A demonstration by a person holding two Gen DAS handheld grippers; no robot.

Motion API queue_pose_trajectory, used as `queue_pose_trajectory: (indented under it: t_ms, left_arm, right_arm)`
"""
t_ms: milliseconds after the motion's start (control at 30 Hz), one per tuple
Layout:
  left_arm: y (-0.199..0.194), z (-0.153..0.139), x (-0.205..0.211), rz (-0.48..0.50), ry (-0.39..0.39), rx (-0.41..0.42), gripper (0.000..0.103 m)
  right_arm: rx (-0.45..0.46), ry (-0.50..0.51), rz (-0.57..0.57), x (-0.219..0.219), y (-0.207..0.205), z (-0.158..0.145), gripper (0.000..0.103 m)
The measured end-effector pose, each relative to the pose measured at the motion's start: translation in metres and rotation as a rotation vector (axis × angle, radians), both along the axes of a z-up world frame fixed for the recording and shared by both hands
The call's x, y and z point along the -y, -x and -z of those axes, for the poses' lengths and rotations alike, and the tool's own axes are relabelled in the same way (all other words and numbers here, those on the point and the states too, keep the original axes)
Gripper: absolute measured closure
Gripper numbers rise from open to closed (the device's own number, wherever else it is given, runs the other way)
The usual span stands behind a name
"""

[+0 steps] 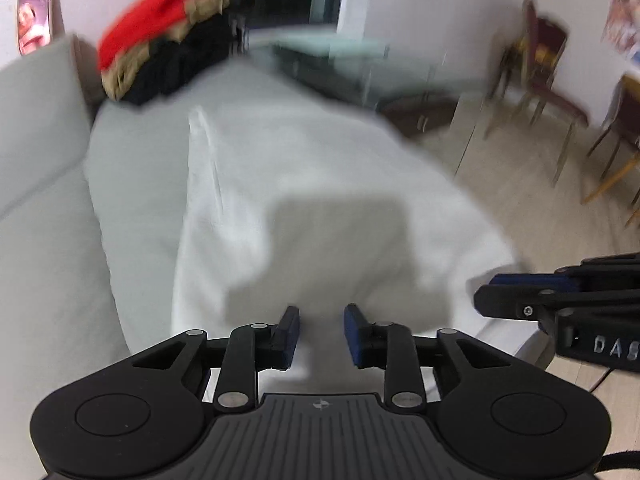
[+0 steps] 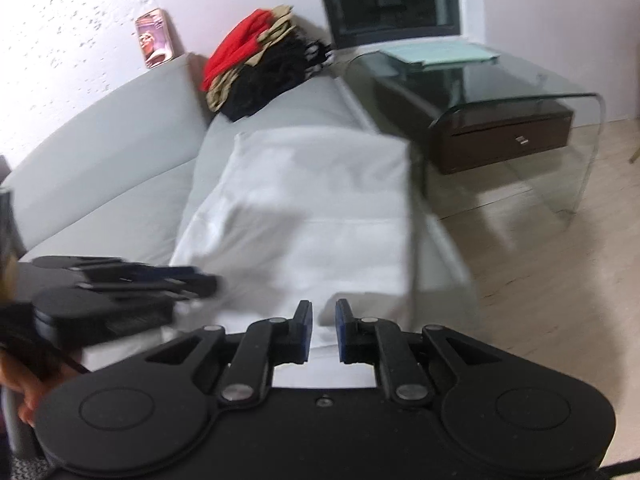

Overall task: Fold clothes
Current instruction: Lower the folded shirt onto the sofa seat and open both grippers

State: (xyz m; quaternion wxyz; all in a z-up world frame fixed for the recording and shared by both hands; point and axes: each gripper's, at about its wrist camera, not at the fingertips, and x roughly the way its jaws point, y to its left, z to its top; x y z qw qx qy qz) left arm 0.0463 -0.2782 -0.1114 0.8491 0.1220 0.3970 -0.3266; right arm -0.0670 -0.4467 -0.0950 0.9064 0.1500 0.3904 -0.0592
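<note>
Right now the white garment (image 2: pixel 316 208) lies spread flat on the light grey sofa seat (image 1: pixel 132 184), its near hem running under both of your grippers and its far edge reaching toward 12 o'clock, short of the clothes pile. In the right wrist view it looks like a rough rectangle with a crease line across its middle, so you appear to be partway through a fold rather than finishing; whether it is a shirt or something else I cannot tell.

Your left gripper (image 1: pixel 320 336) has its blue-padded fingers spread apart over the near hem, with white cloth showing in the gap and nothing pinched. Your right gripper (image 2: pixel 323 330) stands with a narrower gap, also over the hem; no cloth looks clamped between its pads. The left view is blurred, so fine contact is hard to judge.

For the next move, you likely need each gripper to close on a near corner of the hem, then carry both toward 12 o'clock together, keeping the edge level so the halves meet squarely.

Further out, at 11 o'clock, a pile of red, tan and black clothes (image 2: pixel 256 60) sits at the sofa's end. At 2 o'clock in the right view stands a glass side table (image 2: pixel 520 100), and wooden chairs (image 1: pixel 552 68) at 2 o'clock in the left view.
</note>
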Motion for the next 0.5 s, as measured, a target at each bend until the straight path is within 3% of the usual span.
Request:
queue_pose_trajectory:
  t_ms: [100,233,400,500]
  left_arm:
    - [0.004,0.002,0.001,-0.021,-0.080,-0.028,0.073]
    - [0.014,-0.008,-0.005,-0.071,-0.154,-0.041,0.071]
    - [0.034,-0.055,-0.018,-0.124,-0.116,-0.015,0.048]
    - [0.046,-0.086,-0.027,-0.133,-0.060,-0.013,0.027]
  right_arm:
    - [-0.073,-0.042,0.026,0.001,0.005,0.013,0.092]
    - [-0.125,-0.043,0.033,-0.004,0.028,-0.008,0.087]
    - [-0.096,-0.099,0.037,-0.013,0.048,-0.055,0.045]
    - [-0.094,-0.115,0.063,-0.016,0.049,-0.084,0.030]
